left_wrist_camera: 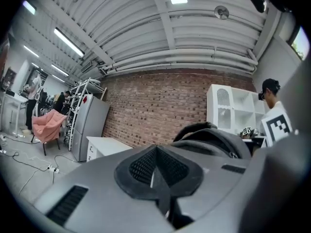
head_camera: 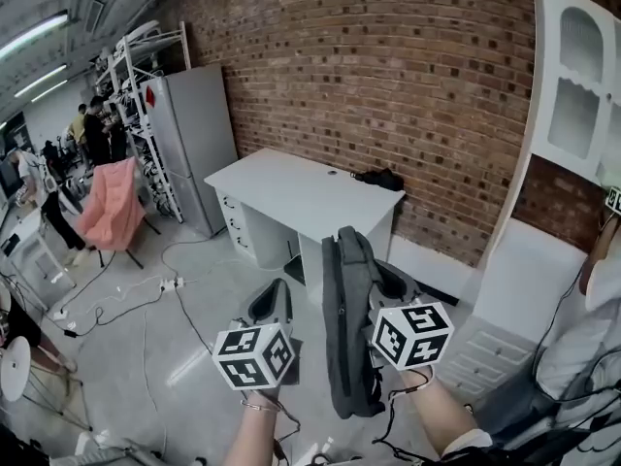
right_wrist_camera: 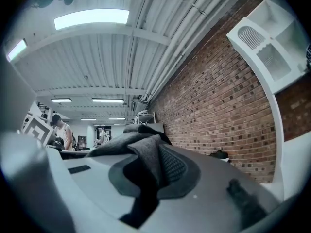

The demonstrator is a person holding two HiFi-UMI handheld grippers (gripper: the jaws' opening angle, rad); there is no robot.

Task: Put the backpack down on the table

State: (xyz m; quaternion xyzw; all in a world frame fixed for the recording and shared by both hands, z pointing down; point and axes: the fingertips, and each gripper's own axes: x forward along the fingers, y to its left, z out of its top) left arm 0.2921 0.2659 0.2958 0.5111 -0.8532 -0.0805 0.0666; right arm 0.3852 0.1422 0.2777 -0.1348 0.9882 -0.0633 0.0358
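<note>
White worktop [head_camera: 291, 187] sits against the brick wall, and it's almost bare! A dark bundle [head_camera: 378, 178] lies at the worktop's far right corner, close to the wall. A tiny dark item [head_camera: 333, 173], too small to name, sits on the top just left of the bundle. Down on the grey floor [head_camera: 194, 348], left of the worktop, a white power strip [head_camera: 173, 283] lies among trailing cables [head_camera: 116, 304]. Further left stands a pink-draped chair [head_camera: 110, 207].

Backpack [head_camera: 347, 338] betw. L tongs [head_camera: 272, 299] & R tongs [head_camera: 390, 284]; table [head_camera: 291, 183] ahead of both; fridge [head_camera: 199, 129] ahead-left, beside table; cabinet [head_camera: 572, 85] to R.
</note>
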